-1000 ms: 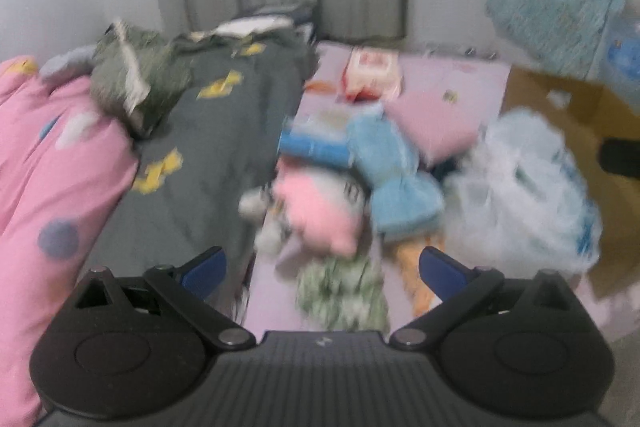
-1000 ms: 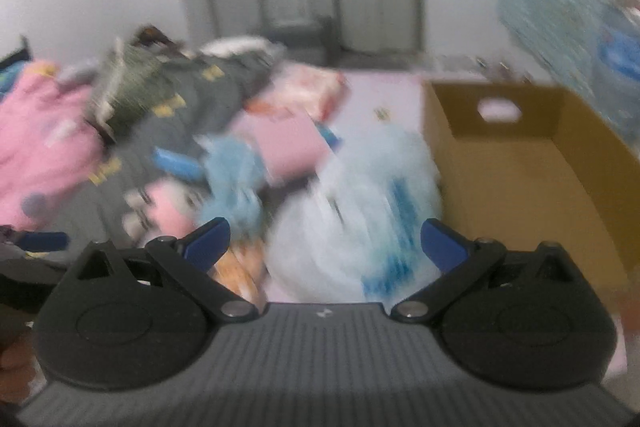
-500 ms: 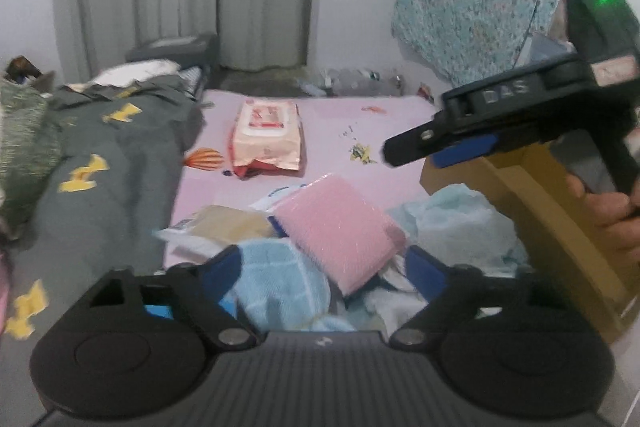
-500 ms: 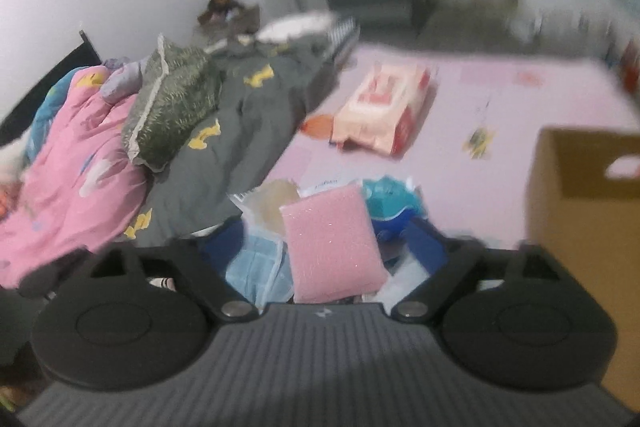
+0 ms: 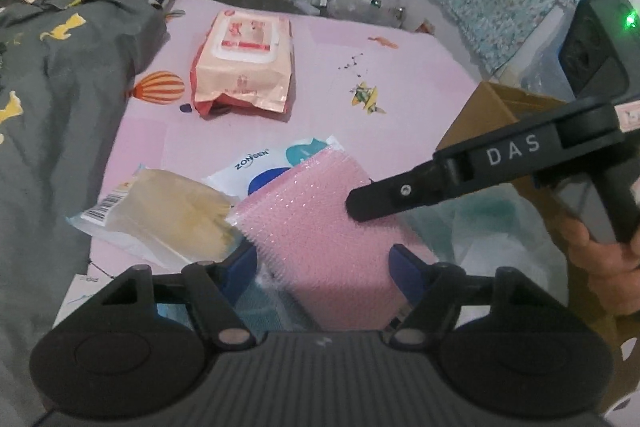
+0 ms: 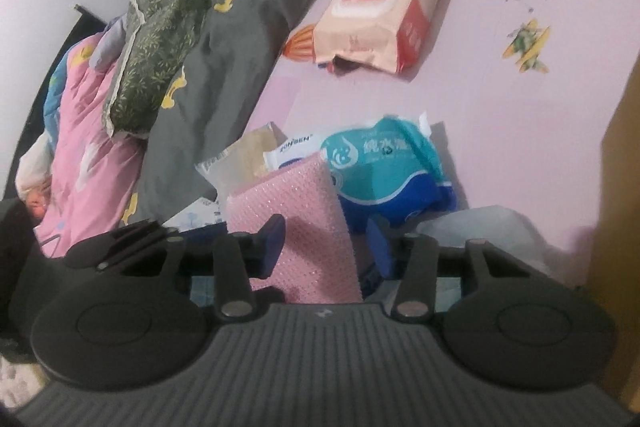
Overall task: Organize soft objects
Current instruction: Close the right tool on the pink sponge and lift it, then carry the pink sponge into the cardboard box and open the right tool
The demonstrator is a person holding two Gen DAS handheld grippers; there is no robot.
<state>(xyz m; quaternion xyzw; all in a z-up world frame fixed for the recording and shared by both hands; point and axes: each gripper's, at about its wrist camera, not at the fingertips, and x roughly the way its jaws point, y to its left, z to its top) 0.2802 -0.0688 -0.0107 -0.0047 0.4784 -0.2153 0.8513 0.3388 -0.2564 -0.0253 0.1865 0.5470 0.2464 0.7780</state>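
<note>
Left wrist view: the left gripper (image 5: 324, 261) straddles the pink bristly rectangular sponge pad (image 5: 320, 227), jaws fairly wide, just closing; pad contact unclear. From 3 o'clock, the right gripper (image 5: 356, 201) reaches over it, jaws just narrowing around the pad in its own view, grip unclear. Crowding the pad: a clear-wrapped beige cloth pack (image 5: 168, 211) at 9 o'clock, a white-and-teal wipes pouch (image 5: 280, 157) at 12. A peach wet-wipes pack (image 5: 244, 63) lies farther off on the pink bedsheet (image 5: 400, 87); a brown cardboard box (image 5: 480, 115) stands at 2 o'clock.

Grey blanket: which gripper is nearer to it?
Left. Left gripper sits just beside the grey blanket; right gripper reaches in from the cardboard box side. Both pairs of jaws have just been closing, pink sponge between them.
</note>
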